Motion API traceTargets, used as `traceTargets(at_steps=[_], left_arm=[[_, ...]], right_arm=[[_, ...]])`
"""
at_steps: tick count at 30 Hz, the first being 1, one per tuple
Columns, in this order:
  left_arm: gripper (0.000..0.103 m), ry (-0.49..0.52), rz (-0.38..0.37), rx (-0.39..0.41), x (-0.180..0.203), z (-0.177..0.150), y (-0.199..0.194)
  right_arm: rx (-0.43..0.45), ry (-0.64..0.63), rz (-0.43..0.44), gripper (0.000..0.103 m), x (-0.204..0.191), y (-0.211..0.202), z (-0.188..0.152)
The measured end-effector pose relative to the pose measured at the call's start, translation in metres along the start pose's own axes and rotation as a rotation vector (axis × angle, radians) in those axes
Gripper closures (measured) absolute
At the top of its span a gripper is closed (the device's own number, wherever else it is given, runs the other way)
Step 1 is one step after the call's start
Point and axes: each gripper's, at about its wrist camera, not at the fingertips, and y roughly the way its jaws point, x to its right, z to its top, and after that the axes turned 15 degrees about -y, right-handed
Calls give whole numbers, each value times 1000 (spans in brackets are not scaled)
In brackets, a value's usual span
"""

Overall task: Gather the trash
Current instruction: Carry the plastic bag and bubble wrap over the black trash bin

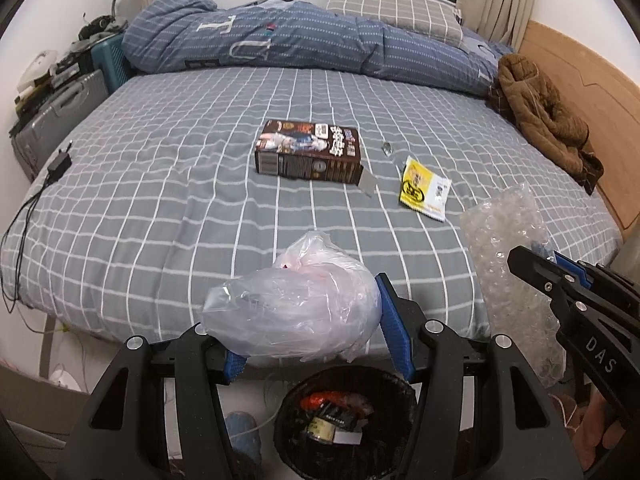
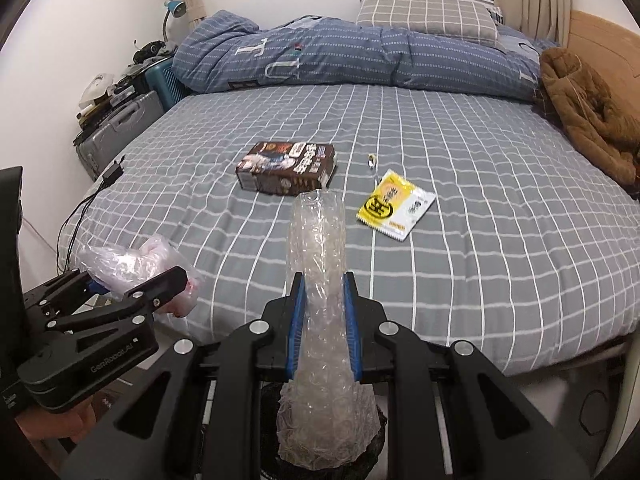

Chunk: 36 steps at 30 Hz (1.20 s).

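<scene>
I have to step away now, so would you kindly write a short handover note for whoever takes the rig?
Left gripper: shut on the crumpled plastic bag, above the black bin.
Right gripper: shut on the bubble wrap, its lower end at the bin's rim.
Done: some trash already lies in the bin.
Left: drop both pieces in, then fetch the brown box, the yellow packet and the small clear scrap from the bed.

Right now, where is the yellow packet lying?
The yellow packet lies flat on the checked bed sheet, right of the brown box in both wrist views, with a small clear scrap just beyond it.
</scene>
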Motion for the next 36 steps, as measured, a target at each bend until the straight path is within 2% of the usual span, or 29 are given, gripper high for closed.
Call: traceTargets(at_steps=[18, 36], left_arm=[[48, -26, 16, -68, -33, -75, 0], [48, -35, 19, -184, -66, -145, 59]], right_arm=[[-75, 7, 22, 85, -38, 0, -68], [-202, 40, 75, 85, -51, 58, -151]])
